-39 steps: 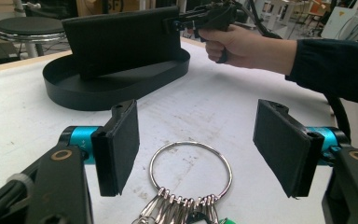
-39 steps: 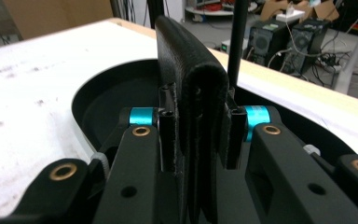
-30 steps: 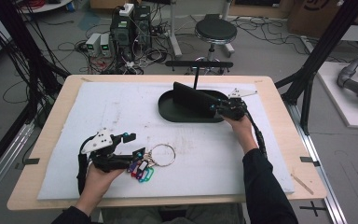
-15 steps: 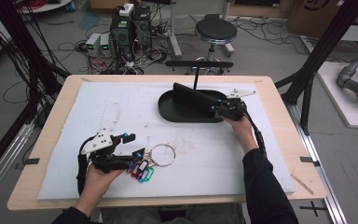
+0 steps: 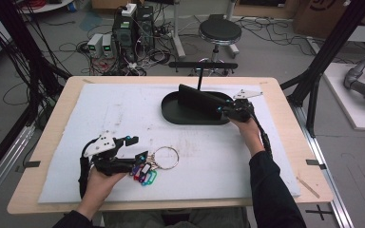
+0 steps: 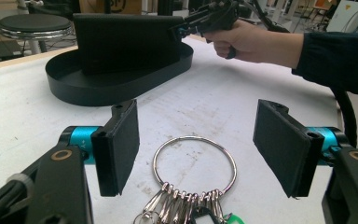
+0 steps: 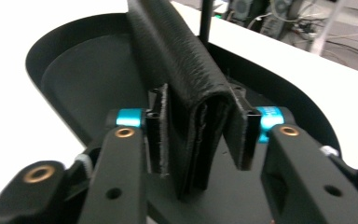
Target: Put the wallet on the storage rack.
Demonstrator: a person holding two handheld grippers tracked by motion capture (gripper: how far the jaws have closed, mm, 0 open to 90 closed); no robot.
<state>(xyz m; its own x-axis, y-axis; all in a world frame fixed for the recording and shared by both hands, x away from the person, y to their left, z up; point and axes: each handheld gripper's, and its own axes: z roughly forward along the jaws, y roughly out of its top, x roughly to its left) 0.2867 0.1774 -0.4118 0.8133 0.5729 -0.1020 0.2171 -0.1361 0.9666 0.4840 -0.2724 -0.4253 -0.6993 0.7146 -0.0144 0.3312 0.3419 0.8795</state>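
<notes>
We see a black wallet [image 5: 204, 99] standing on its long edge in a black tray [image 5: 171, 111] at the far side of the table [image 5: 43, 137]. It is folded shut. In the high view its long side runs from upper left to lower right, and its near end points at the right gripper [image 5: 224, 112]. In the right gripper view, the fold is on top and the open edges point down into the tray.

The right gripper [image 7: 199, 135] has the near end of the wallet [image 7: 191, 93] between its jaws. The jaws have just been opening. Now there is a small gap on each side — the pads sit close to the wallet, and we think they do not press it.

The left gripper [image 5: 138, 149] rests near the front edge of the table, well apart from the tray. Its jaws are wide open and hold nothing. In the left gripper view a key ring [image 6: 195, 163] lies flat on the white mat [image 6: 223, 102] between the open jaws, with keys and coloured tags [image 5: 145, 173] bunched at its near side. It touches neither jaw.

Behind the tray a thin black T-bar stand [image 5: 202, 66] rises — it is close to the wallet's far side. The bare mat lies between the key ring and the tray. On the floor beyond the table are a round stool [image 5: 219, 32] and some cables [image 5: 76, 47].
</notes>
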